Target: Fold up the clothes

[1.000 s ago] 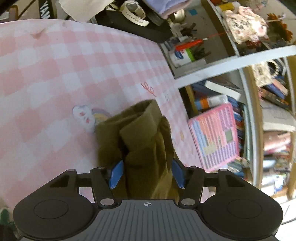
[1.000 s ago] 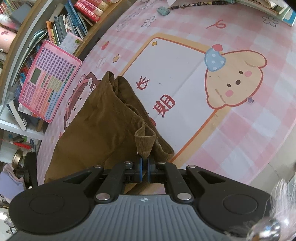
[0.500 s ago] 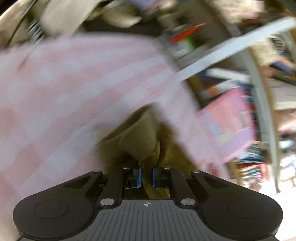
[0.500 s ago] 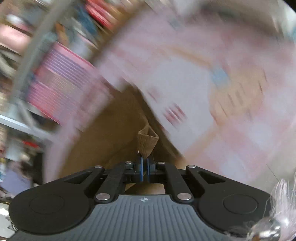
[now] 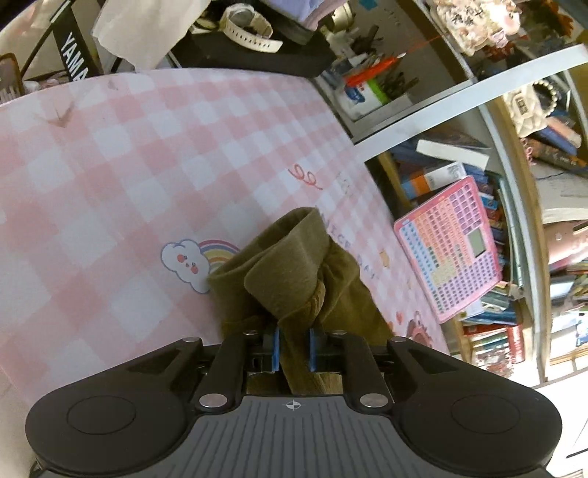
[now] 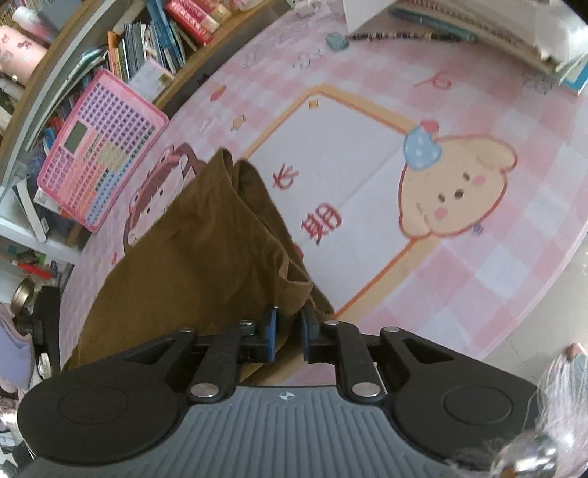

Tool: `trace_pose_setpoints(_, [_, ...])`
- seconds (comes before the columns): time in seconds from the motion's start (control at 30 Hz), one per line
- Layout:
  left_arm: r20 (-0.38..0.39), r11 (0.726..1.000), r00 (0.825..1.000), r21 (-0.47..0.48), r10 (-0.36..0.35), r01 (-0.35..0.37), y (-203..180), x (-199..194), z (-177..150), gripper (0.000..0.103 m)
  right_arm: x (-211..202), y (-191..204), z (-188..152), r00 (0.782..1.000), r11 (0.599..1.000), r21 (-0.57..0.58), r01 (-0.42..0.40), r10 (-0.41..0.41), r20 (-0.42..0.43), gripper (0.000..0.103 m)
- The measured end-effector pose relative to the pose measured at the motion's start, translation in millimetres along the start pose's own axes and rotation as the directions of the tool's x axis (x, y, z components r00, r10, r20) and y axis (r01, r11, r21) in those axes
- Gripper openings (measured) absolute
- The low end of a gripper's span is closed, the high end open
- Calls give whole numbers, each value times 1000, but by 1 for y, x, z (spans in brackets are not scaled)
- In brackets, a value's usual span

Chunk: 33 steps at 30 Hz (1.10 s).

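Note:
An olive-brown garment (image 5: 294, 272) lies bunched on the pink checked table mat (image 5: 128, 176). My left gripper (image 5: 293, 349) is shut on a gathered fold of it, the cloth rising between the blue pads. In the right wrist view the same garment (image 6: 191, 257) stretches away to the upper left. My right gripper (image 6: 287, 331) sits at its near corner with the jaws slightly parted around the hem; the cloth lies between the pads without a tight pinch.
A pink toy keyboard (image 5: 452, 246) leans on bookshelves (image 5: 496, 154) beyond the table's far edge; it also shows in the right wrist view (image 6: 99, 169). Clutter with a white watch (image 5: 250, 29) sits at one end. A bead string (image 6: 389, 36) lies at the other.
My left gripper closed on the garment's fold. My right gripper, tightly shut on the hem before, has parted its jaws a little. Both hands swung quickly in between, then settled.

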<state>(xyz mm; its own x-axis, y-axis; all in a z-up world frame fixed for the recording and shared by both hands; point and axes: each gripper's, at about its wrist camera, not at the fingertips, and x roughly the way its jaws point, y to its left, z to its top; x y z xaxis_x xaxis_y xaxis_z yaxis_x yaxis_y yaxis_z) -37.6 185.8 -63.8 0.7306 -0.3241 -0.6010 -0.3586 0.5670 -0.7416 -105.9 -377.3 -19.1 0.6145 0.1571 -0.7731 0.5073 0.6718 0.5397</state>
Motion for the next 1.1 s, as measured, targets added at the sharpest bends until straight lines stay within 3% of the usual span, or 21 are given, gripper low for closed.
trace_pose_setpoints(0.13, [-16, 1000, 1000, -9, 17, -18, 1, 6, 2, 21, -6, 15, 6, 998, 995, -83, 49, -46, 40, 18])
trace_pose_setpoints(0.2, [-18, 999, 1000, -29, 15, -16, 3, 10, 3, 20, -7, 26, 4, 996, 985, -155, 77, -67, 66, 19])
trace_pose_setpoints(0.27, [5, 999, 999, -23, 41, -41, -1, 8, 2, 12, -9, 36, 1, 992, 970, -222, 100, -81, 93, 19])
trace_pose_setpoints(0.33, [72, 994, 996, 99, 43, -50, -23, -6, -4, 12, -11, 46, -5, 990, 949, -293, 113, -81, 119, 20])
trace_pose_setpoints(0.4, [123, 949, 990, 299, 64, -98, -51, -14, -12, 13, -11, 54, -13, 989, 925, -362, 117, -73, 132, 20])
trace_pose_setpoints(0.43, [115, 936, 990, 332, 80, -114, -55, -11, -12, 13, -9, 58, -16, 989, 913, -392, 116, -69, 130, 20])
trace_pose_setpoints(0.5, [62, 952, 988, 265, 142, -153, -44, 0, -5, 14, -5, 64, -24, 991, 890, -442, 111, -64, 119, 22])
trace_pose_setpoints(0.6, [27, 976, 986, 141, 163, -166, -24, 1, -2, 21, -1, 69, -34, 994, 865, -492, 100, -61, 95, 30])
trace_pose_setpoints(0.77, [91, 962, 974, 158, 209, -221, -24, -19, -20, 55, 3, 74, -47, 996, 831, -550, 87, -61, 65, 41])
trace_pose_setpoints(0.87, [109, 962, 971, 147, 215, -229, -25, -29, -32, 67, 4, 79, -53, 998, 801, -594, 67, -45, 51, 43])
trace_pose_setpoints(0.93, [105, 963, 972, 147, 212, -226, -29, -30, -41, 74, 4, 82, -56, 999, 780, -623, 53, -36, 41, 51])
trace_pose_setpoints(1.1, [90, 959, 972, 167, 216, -228, -39, -31, -61, 79, 8, 88, -63, 1000, 741, -671, 12, -9, 9, 71])
